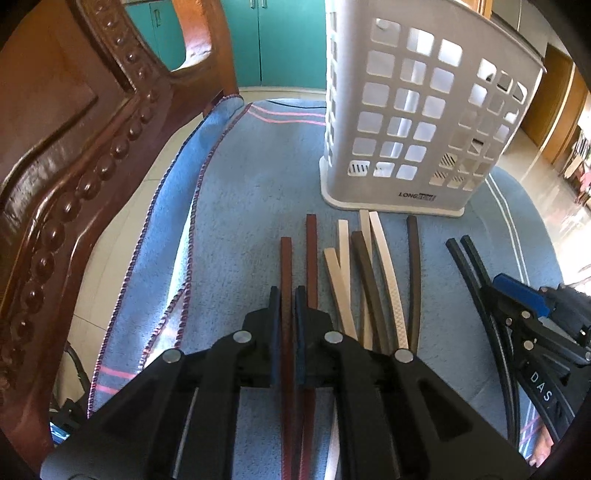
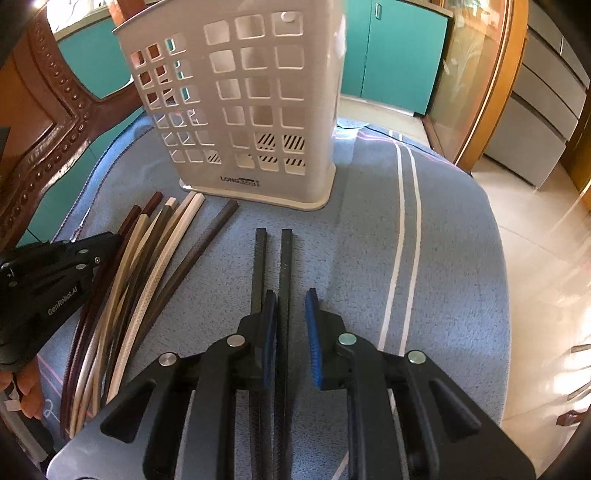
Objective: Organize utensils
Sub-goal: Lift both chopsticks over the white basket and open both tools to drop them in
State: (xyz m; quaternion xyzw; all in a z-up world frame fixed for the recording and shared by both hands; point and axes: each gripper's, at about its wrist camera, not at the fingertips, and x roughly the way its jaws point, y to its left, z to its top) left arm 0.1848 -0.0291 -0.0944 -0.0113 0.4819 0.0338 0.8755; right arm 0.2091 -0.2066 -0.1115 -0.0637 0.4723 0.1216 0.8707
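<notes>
White perforated holder (image 1: 417,110) (upright) stands just beyond the fanned chopsticks (image 1: 369,280).

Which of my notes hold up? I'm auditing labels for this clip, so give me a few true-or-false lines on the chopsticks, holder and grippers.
1. The white holder stands upright on the blue towel. True.
2. The left gripper is closed on a black chopstick. False: it is closed on a reddish-brown chopstick.
3. The right gripper is open. True.
4. The black chopsticks sit inside the holder. False: they lie on the towel in front of it.
</notes>
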